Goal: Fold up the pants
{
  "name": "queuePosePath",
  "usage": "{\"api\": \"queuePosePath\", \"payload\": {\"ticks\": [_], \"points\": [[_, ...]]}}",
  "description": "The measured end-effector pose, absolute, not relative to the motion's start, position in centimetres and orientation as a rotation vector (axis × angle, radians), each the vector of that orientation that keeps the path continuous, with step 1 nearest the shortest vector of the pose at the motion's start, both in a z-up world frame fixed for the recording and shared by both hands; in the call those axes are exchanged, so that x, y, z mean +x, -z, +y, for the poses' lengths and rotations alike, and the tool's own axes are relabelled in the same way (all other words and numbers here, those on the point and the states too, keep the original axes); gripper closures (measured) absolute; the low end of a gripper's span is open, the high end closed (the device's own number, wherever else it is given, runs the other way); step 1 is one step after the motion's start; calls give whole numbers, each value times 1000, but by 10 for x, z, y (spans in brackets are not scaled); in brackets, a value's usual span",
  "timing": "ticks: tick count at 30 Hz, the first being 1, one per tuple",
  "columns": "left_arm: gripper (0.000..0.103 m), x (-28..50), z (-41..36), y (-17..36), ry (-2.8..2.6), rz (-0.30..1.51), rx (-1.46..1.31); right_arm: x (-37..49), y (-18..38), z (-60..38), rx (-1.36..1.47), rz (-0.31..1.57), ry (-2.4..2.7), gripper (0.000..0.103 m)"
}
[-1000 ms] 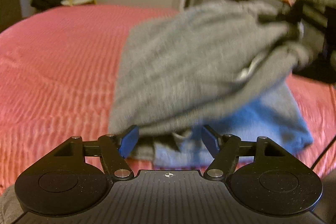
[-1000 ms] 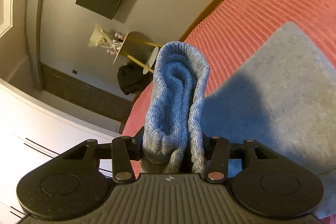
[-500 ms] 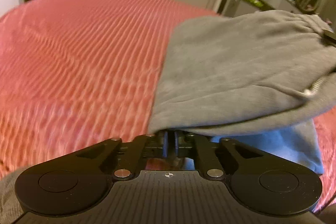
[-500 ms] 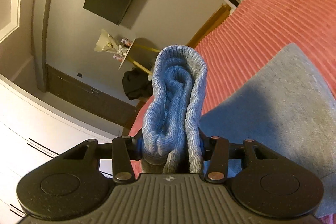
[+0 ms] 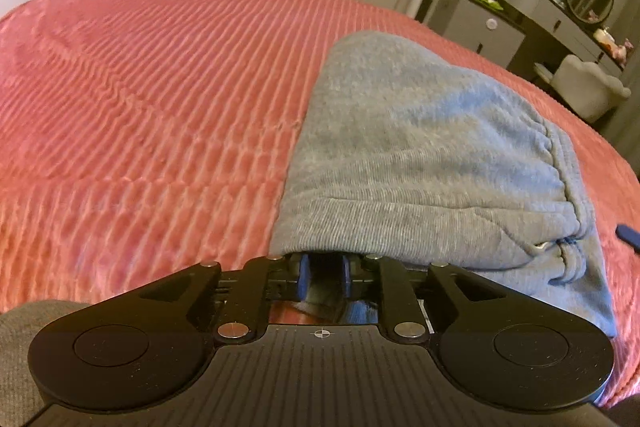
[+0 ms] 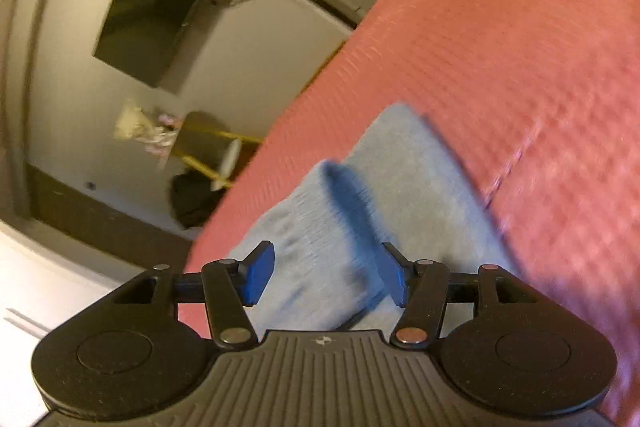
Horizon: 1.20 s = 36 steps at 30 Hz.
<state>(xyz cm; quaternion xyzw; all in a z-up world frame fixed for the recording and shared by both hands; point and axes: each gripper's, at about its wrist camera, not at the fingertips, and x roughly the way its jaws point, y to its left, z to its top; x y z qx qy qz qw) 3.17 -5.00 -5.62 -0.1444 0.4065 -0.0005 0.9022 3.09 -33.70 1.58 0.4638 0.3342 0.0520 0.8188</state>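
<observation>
Folded grey pants (image 5: 420,155) on pink bedspread (image 5: 160,99), left hand-held gripper (image 5: 323,273) opening – nothing gripped, right hand-held gripper (image 6: 322,273) opening – released

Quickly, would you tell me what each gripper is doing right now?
Left gripper: nearly closed, opening slightly, under the pants' folded edge.
Right gripper: opening, pads clear of the pants.

The pants (image 5: 424,155), of grey knit with a bluish cast, are laid folded in a compact stack on the bedspread (image 5: 152,99), toward its right side as seen from the left wrist. A ribbed hem is turned along the near edge, and a gathered waistband is seen at the right edge. A raised fold is seen in the right wrist view (image 6: 320,227).
</observation>
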Motion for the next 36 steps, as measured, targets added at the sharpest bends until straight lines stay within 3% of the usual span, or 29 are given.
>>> {"api": "queuePosePath", "payload": {"ticks": [4, 7, 9, 12, 13, 14, 20, 26, 28, 32, 35, 36], "points": [[83, 33, -54, 57, -8, 843, -272, 35, 3, -313, 1075, 792, -188, 46], [81, 31, -55, 57, -4, 838, -264, 50, 30, -300, 1143, 865, -149, 53], [80, 32, -53, 58, -3, 841, -273, 58, 49, -297, 1270, 875, -139, 64], [79, 35, -52, 61, -6, 854, -285, 68, 60, -285, 1378, 884, -152, 66], [79, 35, -51, 62, -8, 856, -288, 72, 61, -280, 1369, 900, -158, 71], [79, 34, -50, 61, -6, 850, -295, 75, 58, -274, 1329, 912, -148, 94], [79, 23, -45, 52, 19, 761, -321, 53, 8, -265, 1164, 691, -339, 95], [81, 15, -46, 42, 91, 747, -305, 48, 46, -260, 839, 863, -149, 95], [81, 6, -46, 32, 128, 722, -281, 49, 50, -262, 895, 859, -138, 94], [62, -7, -39, 15, 179, 640, -300, 48, 44, -268, 909, 864, -159, 89], [58, -3, -37, 1, 130, 558, -290, 35, 51, -278, 955, 855, -168, 88], [50, 1, -36, 0, 129, 552, -293, 34, 51, -279, 968, 858, -164, 87]]}}
